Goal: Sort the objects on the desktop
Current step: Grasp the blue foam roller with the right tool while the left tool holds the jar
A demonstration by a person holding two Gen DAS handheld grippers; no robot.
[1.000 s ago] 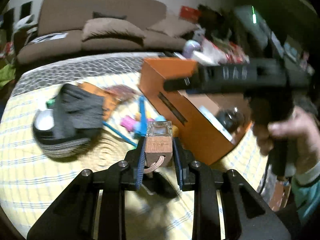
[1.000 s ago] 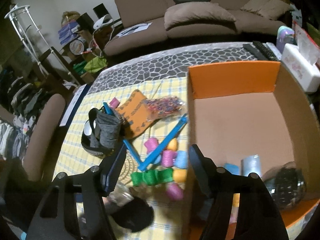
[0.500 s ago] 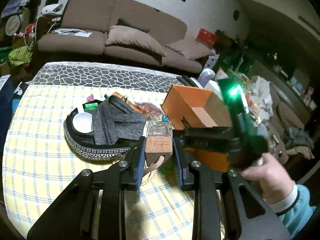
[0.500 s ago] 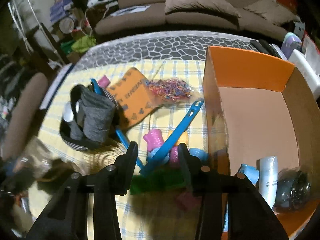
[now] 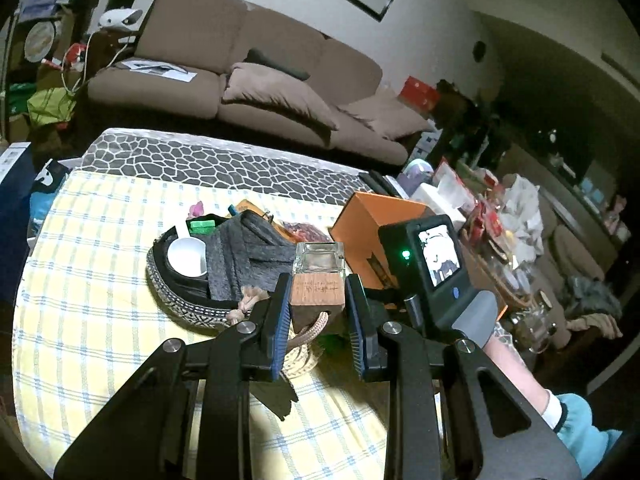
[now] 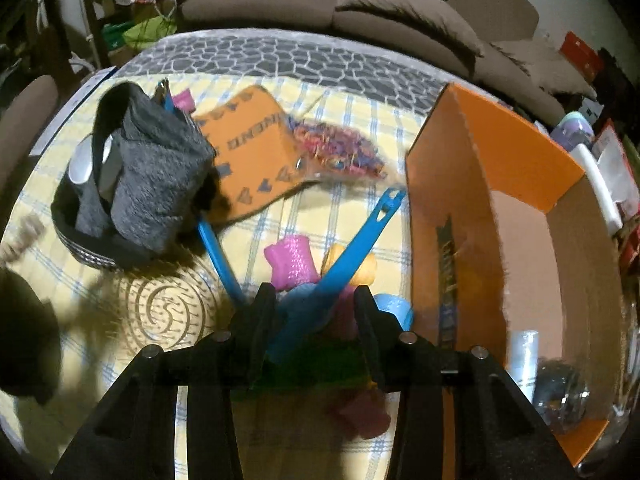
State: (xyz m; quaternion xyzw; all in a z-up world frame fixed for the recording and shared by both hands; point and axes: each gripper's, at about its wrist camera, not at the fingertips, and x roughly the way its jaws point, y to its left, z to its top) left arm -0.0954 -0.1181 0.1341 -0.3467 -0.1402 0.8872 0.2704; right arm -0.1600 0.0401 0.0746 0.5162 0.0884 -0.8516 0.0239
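Between the blue pads of the left gripper (image 5: 318, 312) sits a small glass bottle (image 5: 319, 258) with a wooden cap (image 5: 318, 294), clamped on the cap with a cord loop dangling beneath. It hangs above the yellow checked tablecloth (image 5: 88, 272), near the woven basket (image 5: 176, 300) with the grey cloth (image 5: 244, 264). Glass is slick and breakable, so the wood is likely the safer hold: grippy, stiff, light enough for two pads.

Over on the right, the right gripper (image 6: 316, 312) is down low with its fingers apart, straddling a blue plastic strip (image 6: 352, 240) atop the coloured hair rollers (image 6: 290, 262). Whether it touches yet, I cannot tell. Those rollers look light and springy and may squirt sideways; the strip looks thin and bendy, best pinched mid-length. The orange box (image 6: 480, 152) waits just beside the pile.
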